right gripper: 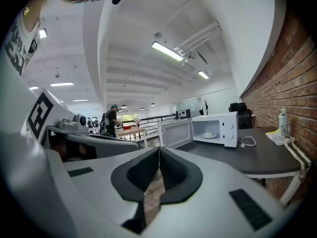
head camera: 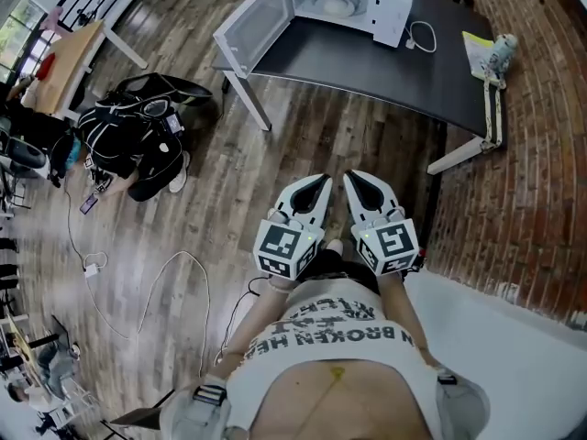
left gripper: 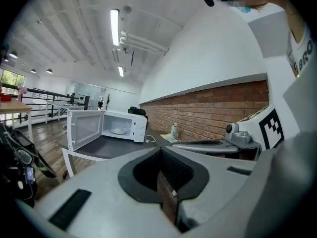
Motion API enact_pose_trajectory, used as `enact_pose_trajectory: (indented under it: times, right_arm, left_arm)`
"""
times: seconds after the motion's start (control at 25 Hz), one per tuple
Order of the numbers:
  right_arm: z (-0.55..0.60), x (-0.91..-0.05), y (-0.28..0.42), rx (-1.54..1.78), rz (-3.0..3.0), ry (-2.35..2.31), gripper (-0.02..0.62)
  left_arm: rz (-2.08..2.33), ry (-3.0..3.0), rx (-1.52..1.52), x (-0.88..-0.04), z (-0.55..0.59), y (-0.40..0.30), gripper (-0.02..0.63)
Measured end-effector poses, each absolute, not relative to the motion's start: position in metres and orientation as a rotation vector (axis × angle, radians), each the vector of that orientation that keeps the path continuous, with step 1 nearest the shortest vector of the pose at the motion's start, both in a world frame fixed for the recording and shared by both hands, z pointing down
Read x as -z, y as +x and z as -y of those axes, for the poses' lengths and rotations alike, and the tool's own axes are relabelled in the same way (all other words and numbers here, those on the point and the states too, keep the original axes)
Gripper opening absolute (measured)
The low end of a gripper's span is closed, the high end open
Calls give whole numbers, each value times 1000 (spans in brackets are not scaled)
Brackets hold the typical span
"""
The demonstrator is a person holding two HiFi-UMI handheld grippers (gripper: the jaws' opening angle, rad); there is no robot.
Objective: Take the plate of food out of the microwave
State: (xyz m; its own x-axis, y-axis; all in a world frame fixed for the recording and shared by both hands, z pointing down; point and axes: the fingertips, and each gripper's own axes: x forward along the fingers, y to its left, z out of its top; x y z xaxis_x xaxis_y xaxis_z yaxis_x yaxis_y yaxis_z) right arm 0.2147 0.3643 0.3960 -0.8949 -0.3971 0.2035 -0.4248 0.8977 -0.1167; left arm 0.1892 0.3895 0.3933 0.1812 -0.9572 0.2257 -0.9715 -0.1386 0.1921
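A white microwave [head camera: 367, 3] stands on a dark table [head camera: 367, 67] well ahead of me, its door [head camera: 252, 26] swung open to the left. Inside it sits a white plate of food [head camera: 335, 5], which also shows in the left gripper view [left gripper: 118, 131] and the right gripper view [right gripper: 209, 135]. Both grippers hang side by side close to the person's body, over the wooden floor and far short of the table. The left gripper [head camera: 321, 183] [left gripper: 161, 150] is shut and empty. The right gripper [head camera: 353, 180] [right gripper: 159, 150] is shut too, with nothing in it.
A black bag [head camera: 138, 140] and loose cables [head camera: 174, 273] lie on the floor to the left. A brick wall [head camera: 523, 154] runs along the right. A bottle [head camera: 502, 51] and a yellow sheet [head camera: 477, 49] sit at the table's right end. A person [right gripper: 111, 118] stands far off.
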Motion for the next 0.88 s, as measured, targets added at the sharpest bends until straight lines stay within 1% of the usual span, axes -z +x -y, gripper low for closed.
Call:
enact_pose_trajectory:
  times: [0.28, 0.56, 0.88]
  right_arm:
    - [-319, -398, 182, -231, 2866, 693, 9]
    - [-270, -397, 130, -237, 2853, 745, 9]
    - [-240, -392, 82, -269, 2870, 822, 9]
  left_arm:
    - [1793, 2226, -46, -393, -340, 154, 8]
    - [1714, 2287, -21, -389, -288, 108, 8]
    - [1664, 2321, -36, -388, -261, 64, 8]
